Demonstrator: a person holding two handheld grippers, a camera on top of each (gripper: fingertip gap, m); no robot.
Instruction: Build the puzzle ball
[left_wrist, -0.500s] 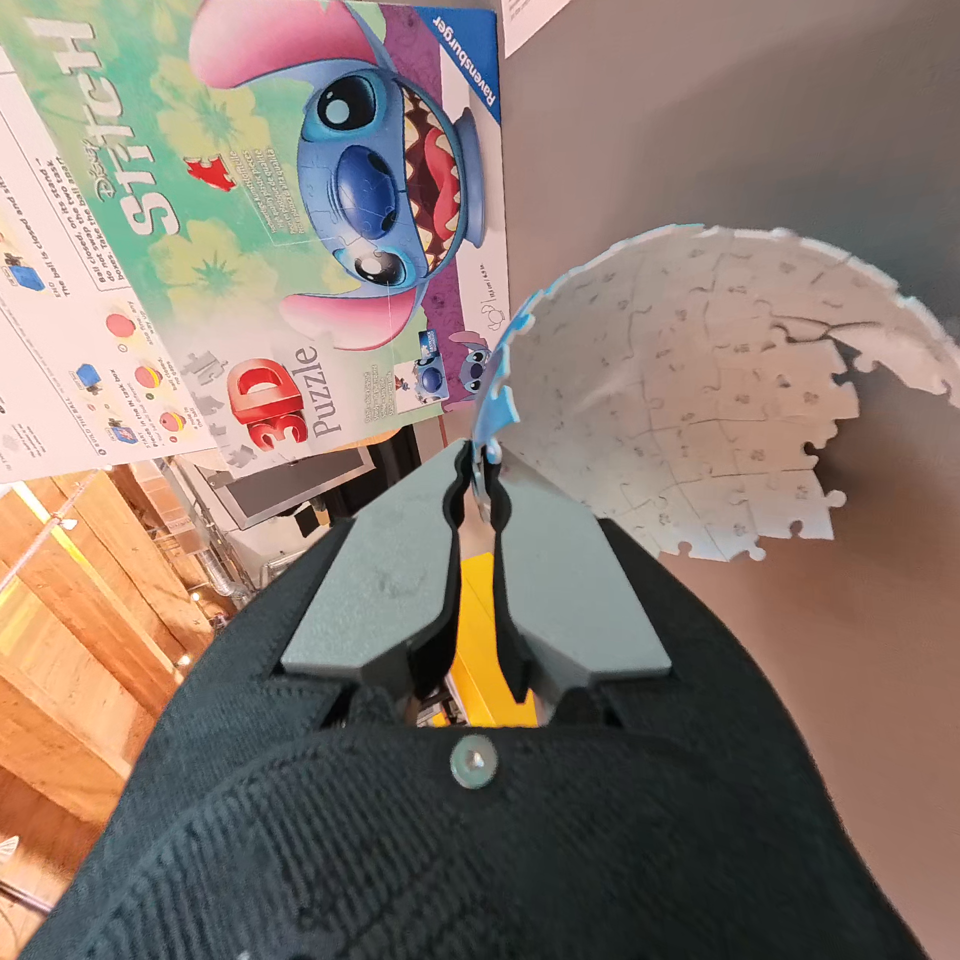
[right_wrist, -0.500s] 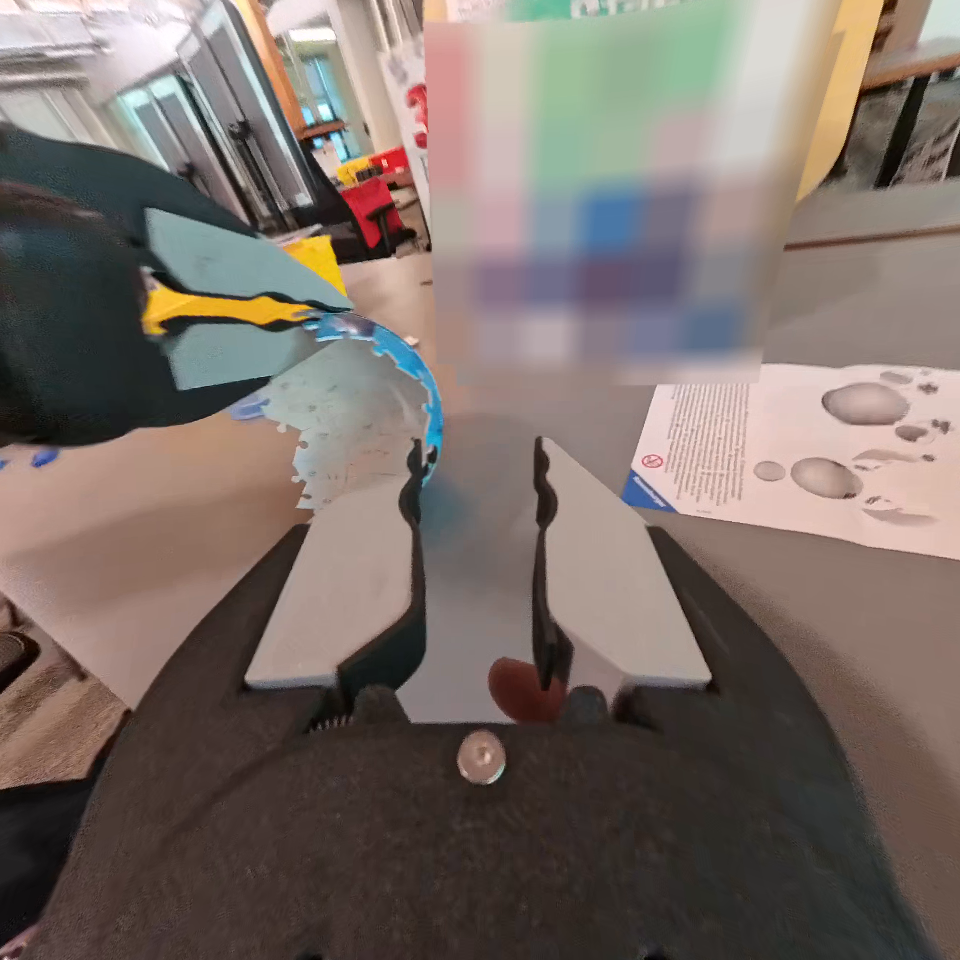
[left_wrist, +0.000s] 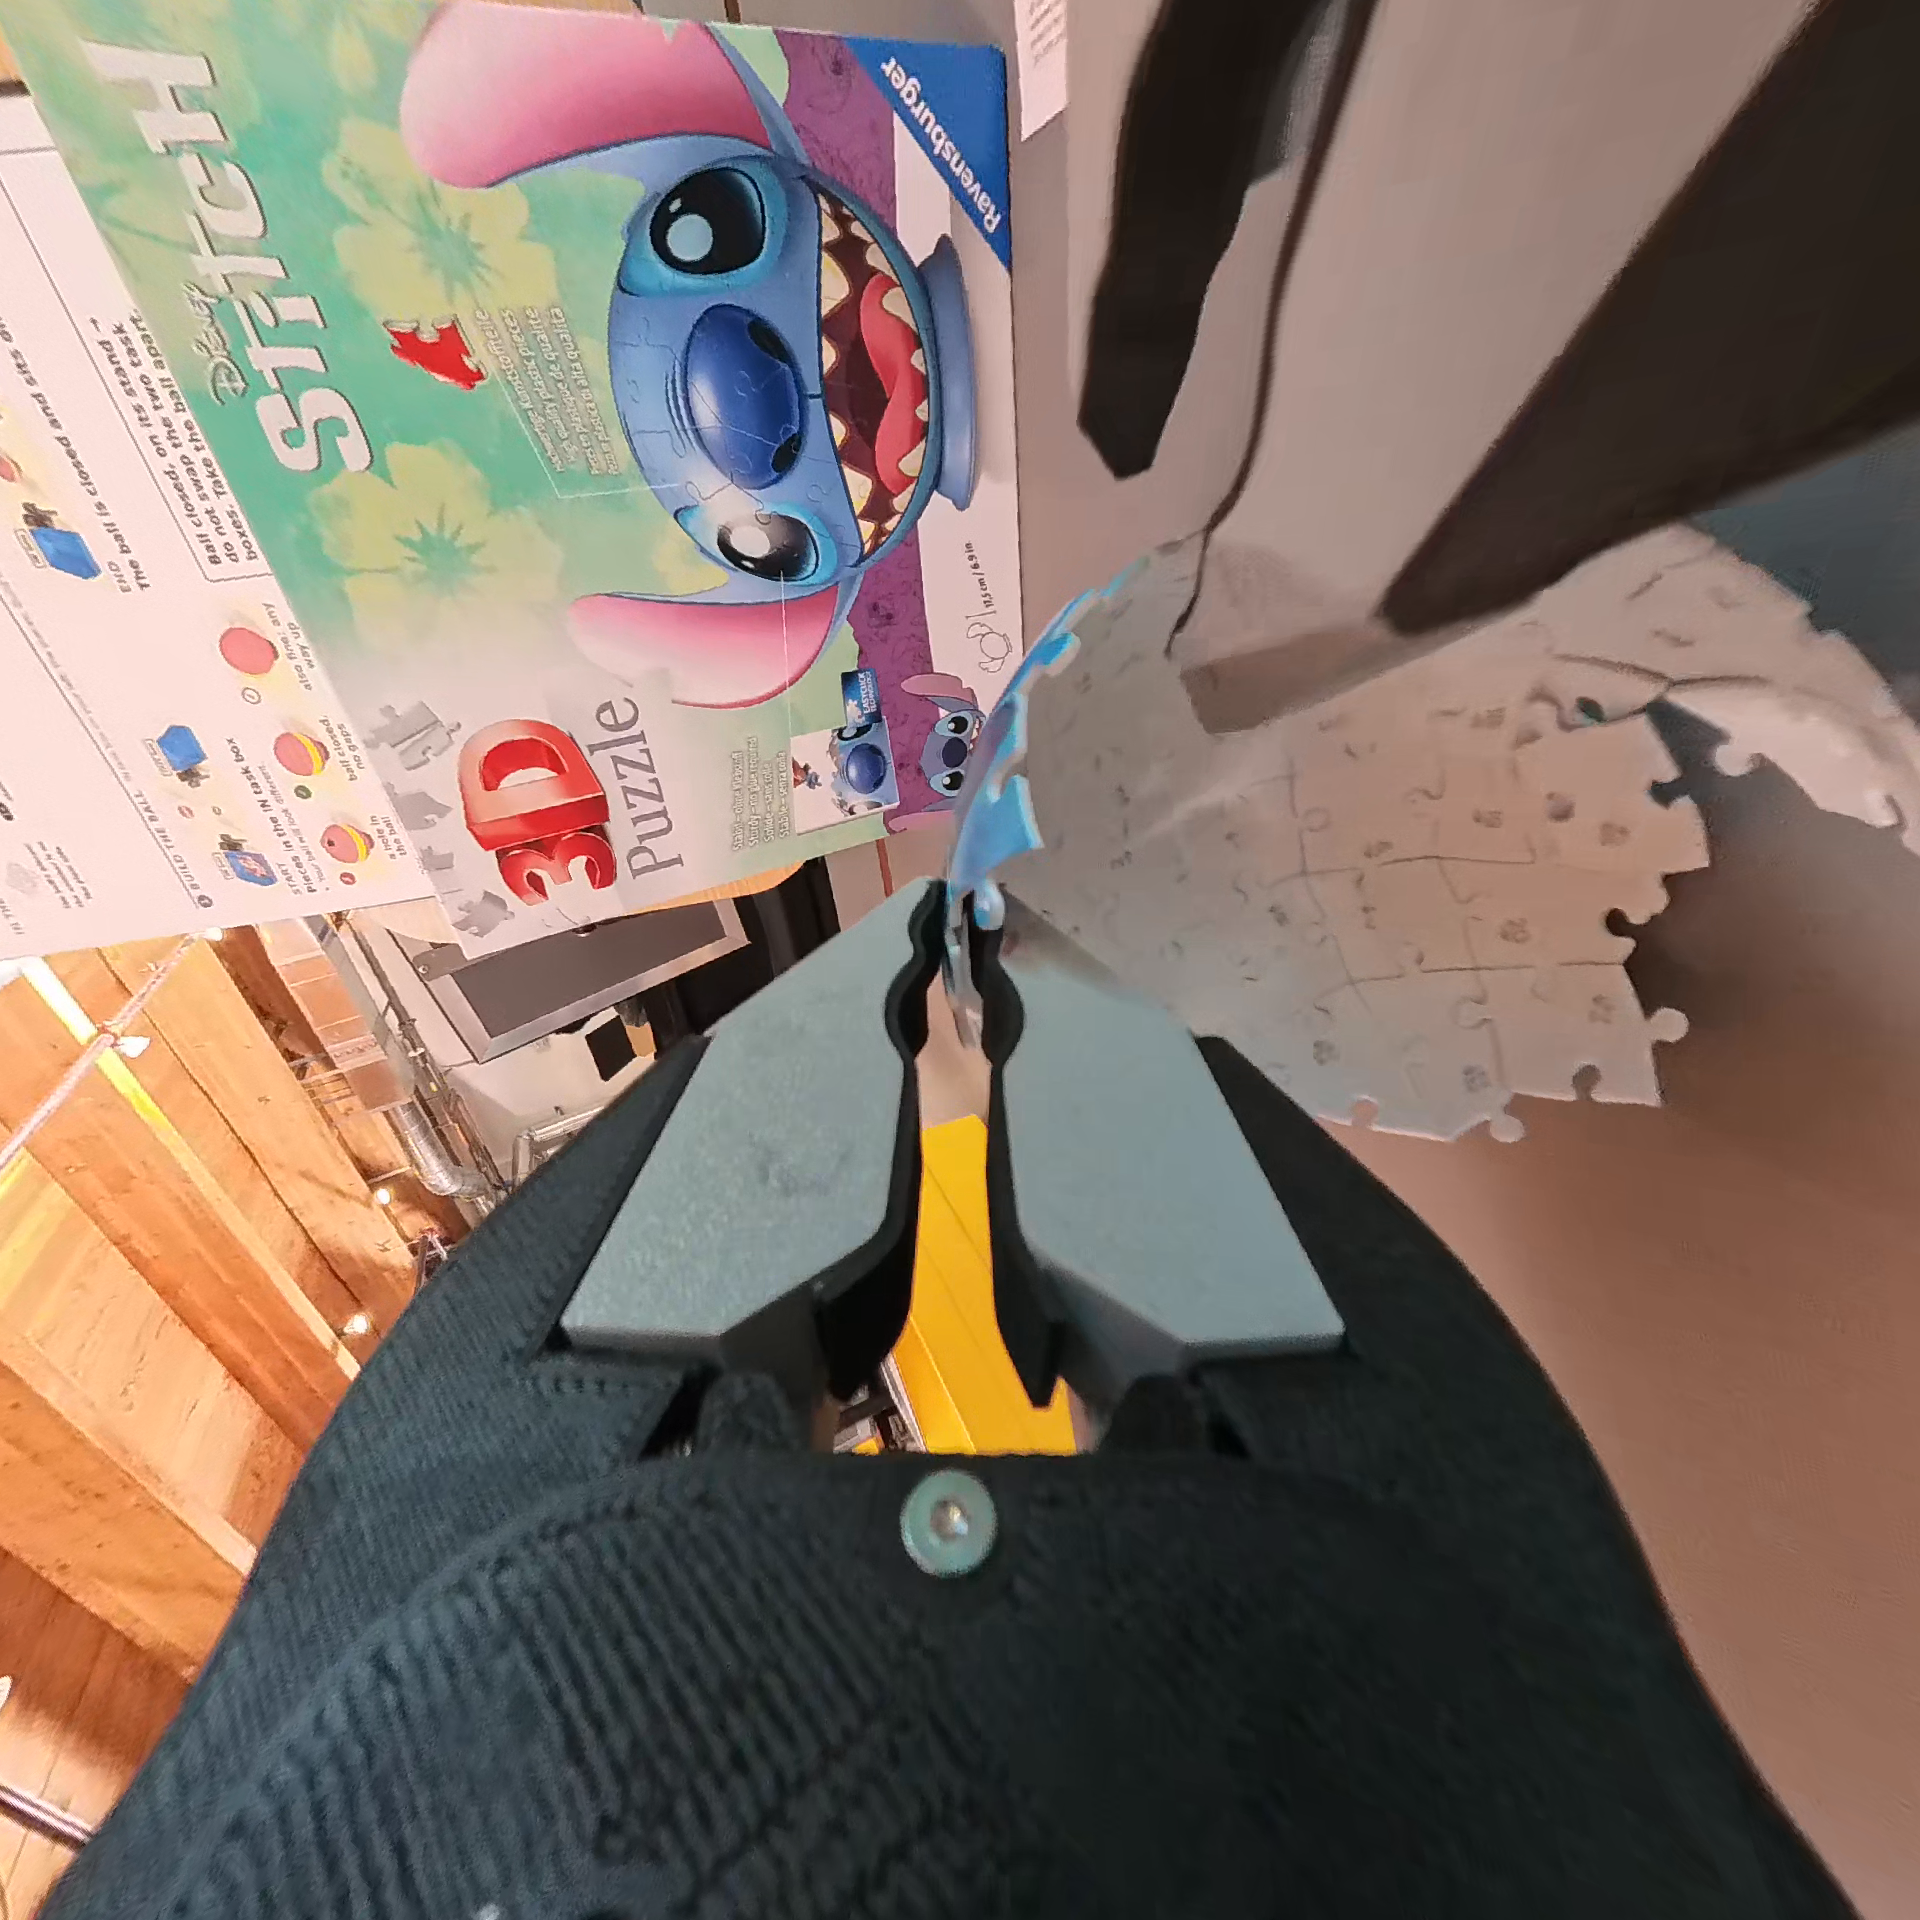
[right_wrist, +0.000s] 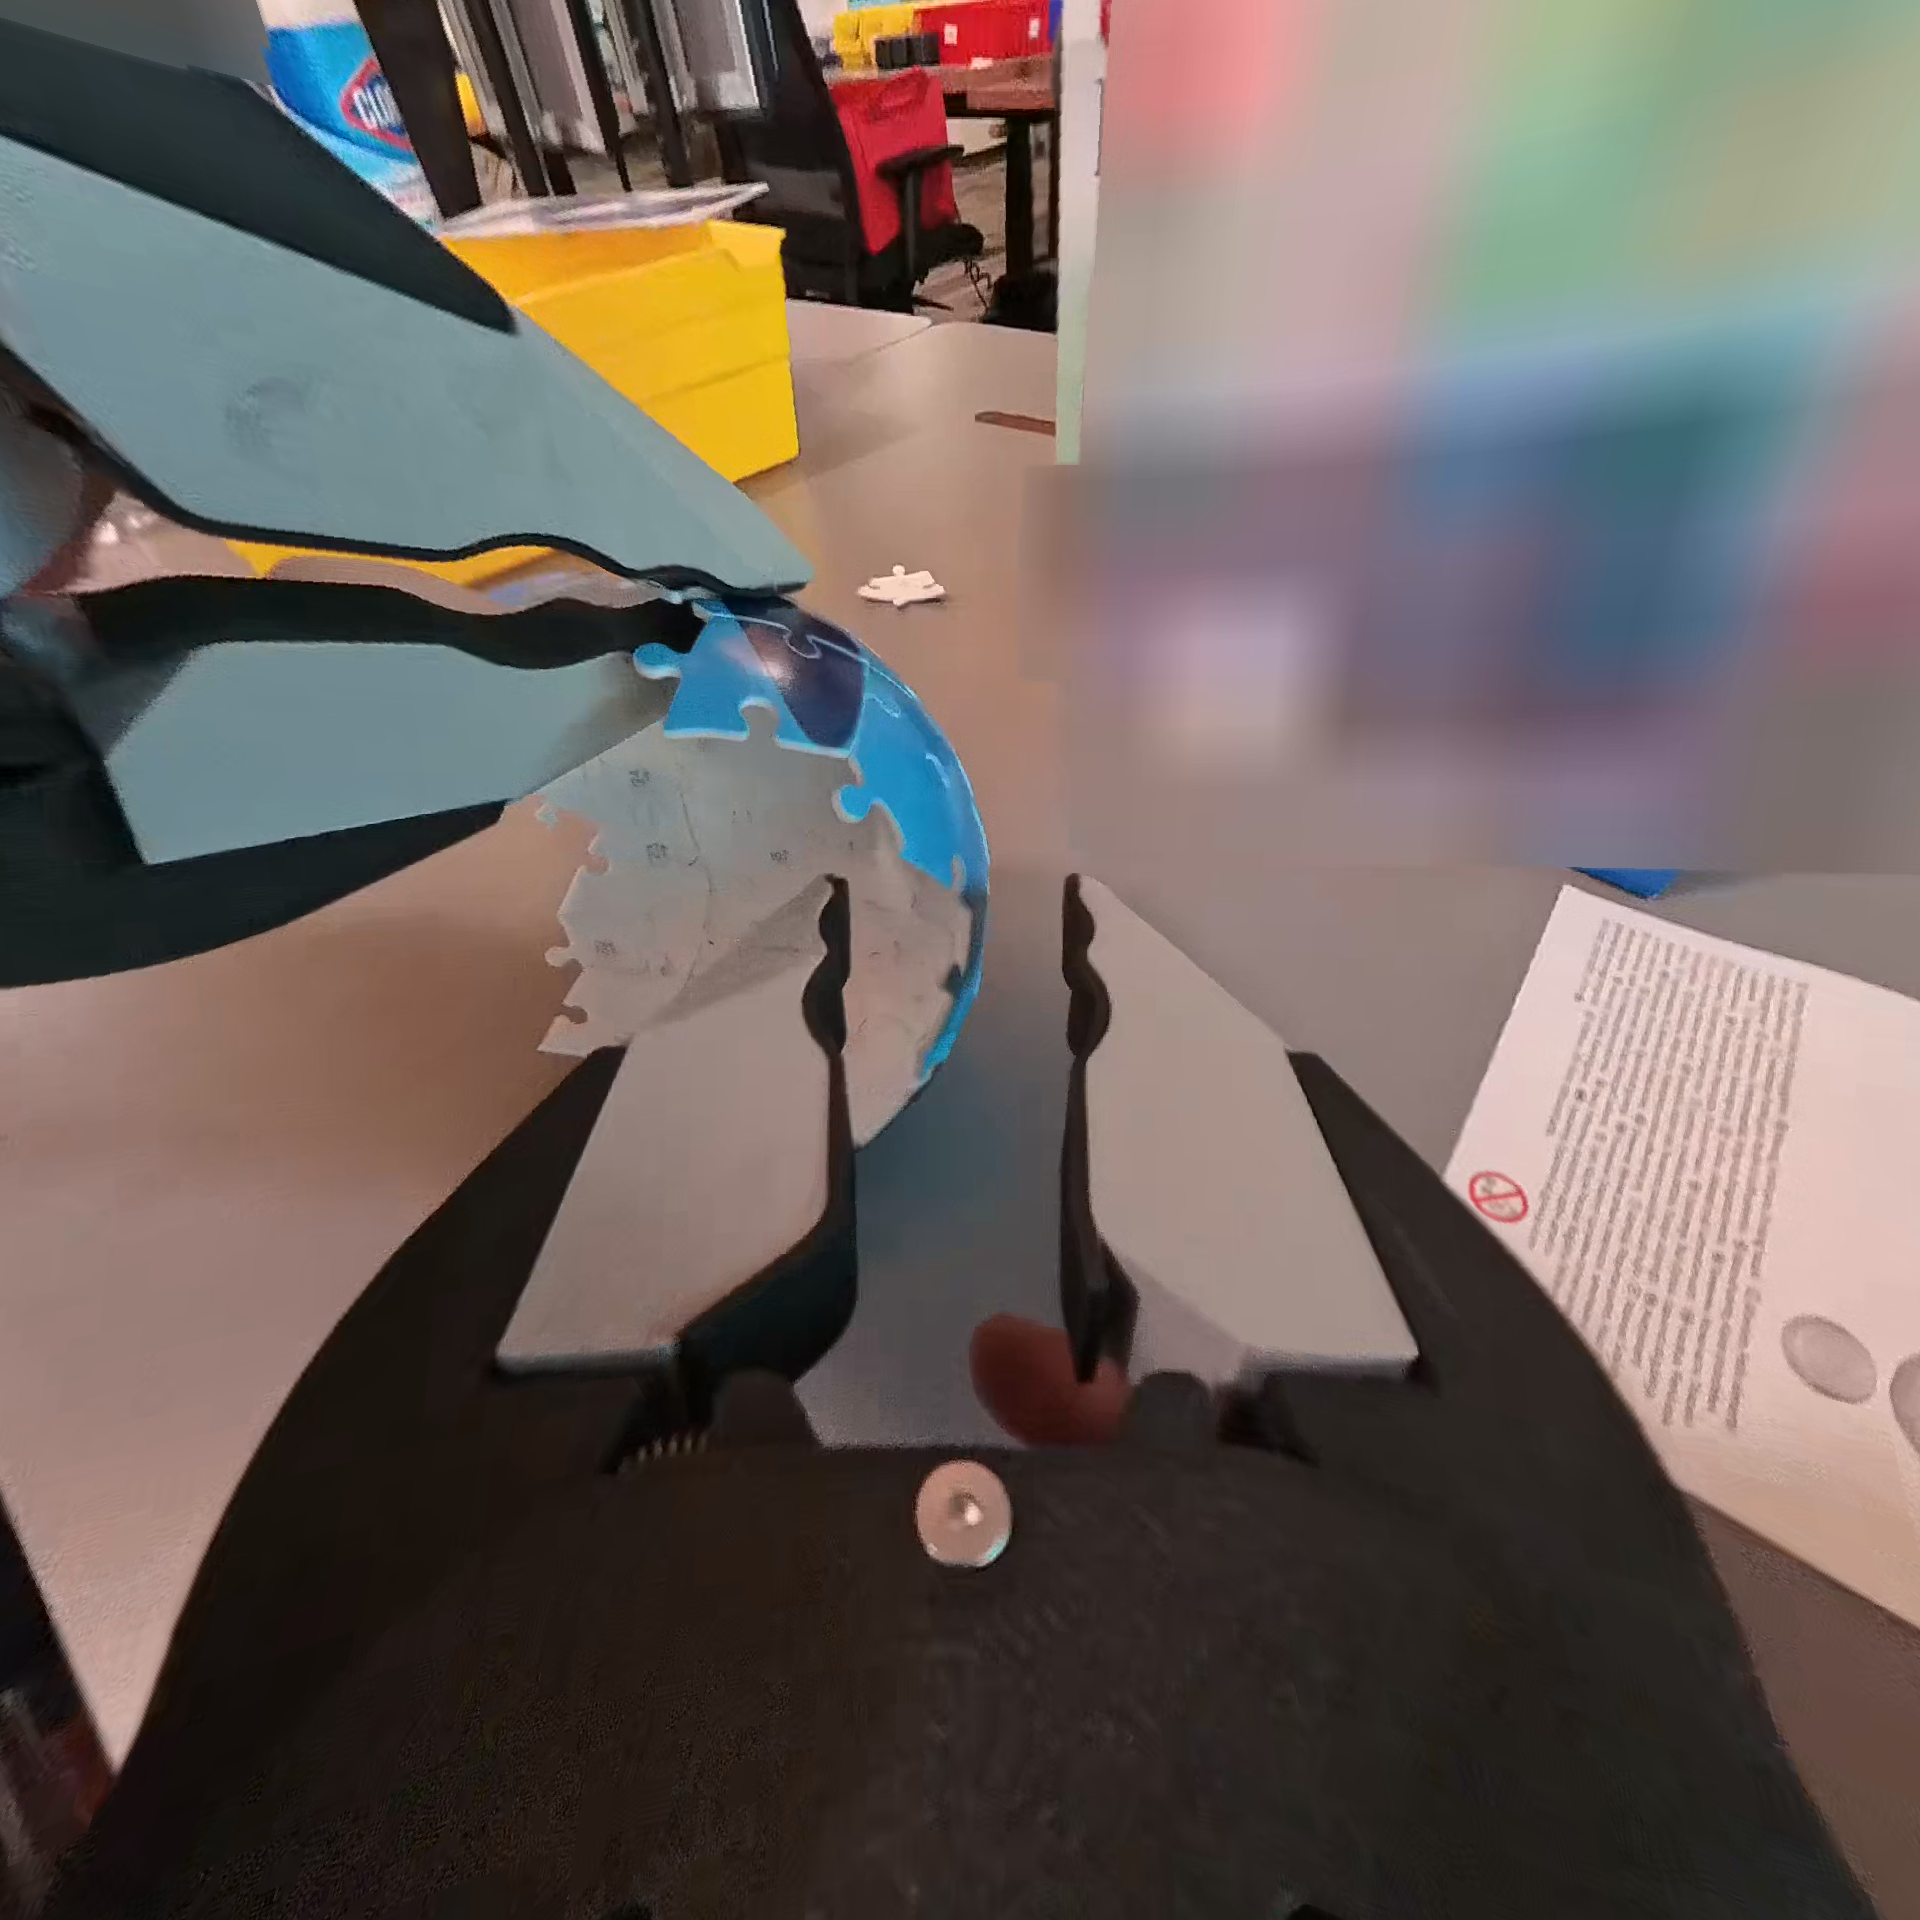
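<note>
Left gripper (left_wrist: 961, 935) pinching half-built puzzle shell (left_wrist: 1403, 883) rim | right gripper (right_wrist: 951, 935) gaping empty | loose piece (right_wrist: 902, 588) lying mid-worktop (right_wrist: 260, 1091), ball far from closing

Two hand-held grippers (right_wrist: 951, 914) (left_wrist: 961, 935), one partial ball (left_wrist: 1403, 862), one loose piece (right_wrist: 902, 588).

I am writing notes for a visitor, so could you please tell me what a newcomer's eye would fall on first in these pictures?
First, the half-built curved puzzle shell, blue outside and pale grey inside, pinched at its rim by the left gripper above the grey-brown table. Next, the colourful puzzle box with its blue cartoon face, standing behind the shell in the left wrist view. The right gripper is open right beside the shell, and one loose white puzzle piece lies farther back.
</note>
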